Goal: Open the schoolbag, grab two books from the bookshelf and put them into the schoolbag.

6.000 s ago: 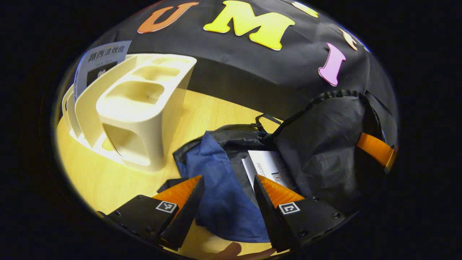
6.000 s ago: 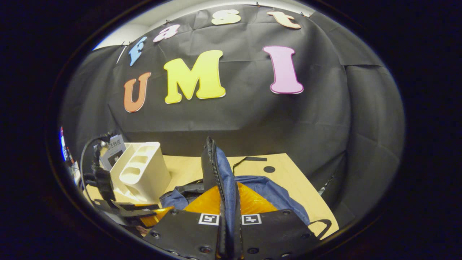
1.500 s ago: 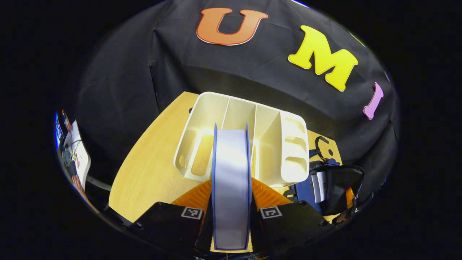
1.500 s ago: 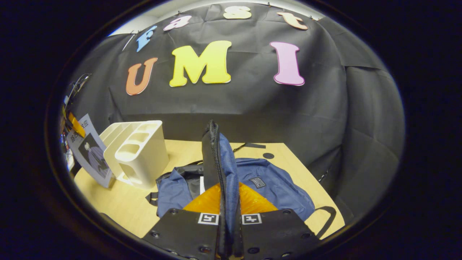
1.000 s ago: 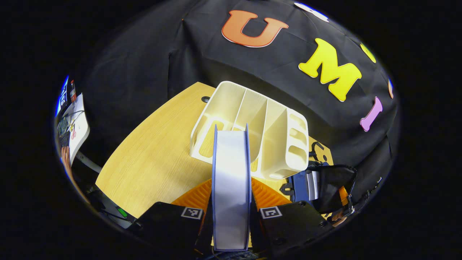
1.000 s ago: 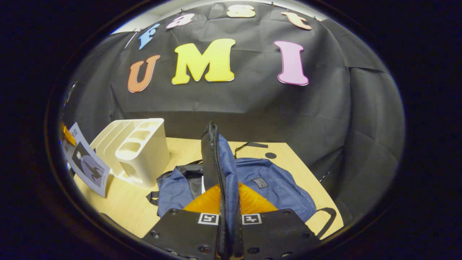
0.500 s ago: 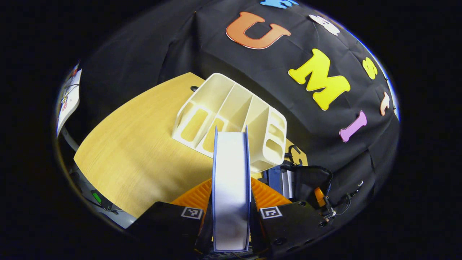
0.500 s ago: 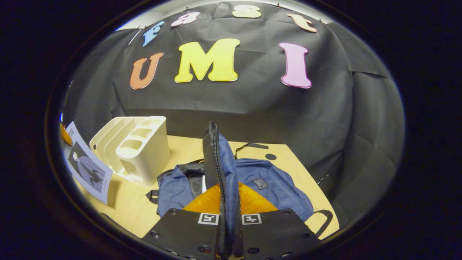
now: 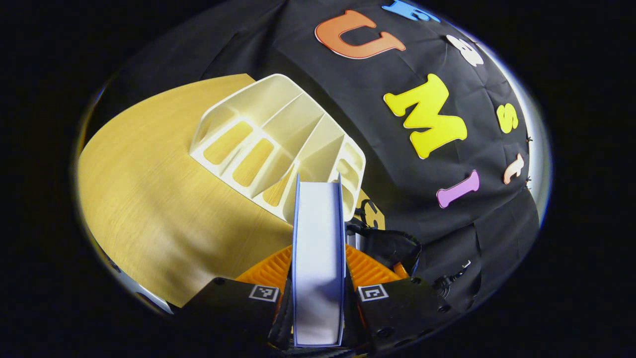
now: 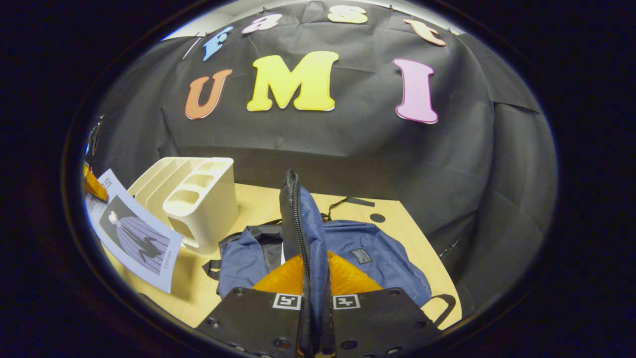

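My left gripper [image 9: 318,266] is shut on a book [image 9: 318,223] with blue covers and white page edges, held in the air on edge in front of the cream bookshelf [image 9: 278,144]. The schoolbag's dark opening [image 9: 387,246] lies just right of the book. In the right gripper view the blue schoolbag [image 10: 370,256] lies on the table, and my right gripper [image 10: 314,271] is shut on its zipped flap [image 10: 297,219], holding it upright. A white sliver of another book [image 10: 281,256] shows inside the bag. The held book [image 10: 136,238] hovers at the left, tilted, beside the bookshelf [image 10: 196,199].
The wooden table [image 9: 149,199] has bare room left of the bookshelf. A black strap [image 10: 348,201] and a round hole [image 10: 377,218] lie behind the bag. A strap loop [image 10: 444,303] hangs off the bag near the table's right edge.
The left gripper has swung with the book away from the bookshelf and toward the bag; in the right gripper view the book has come nearer. The right gripper still holds the flap up.
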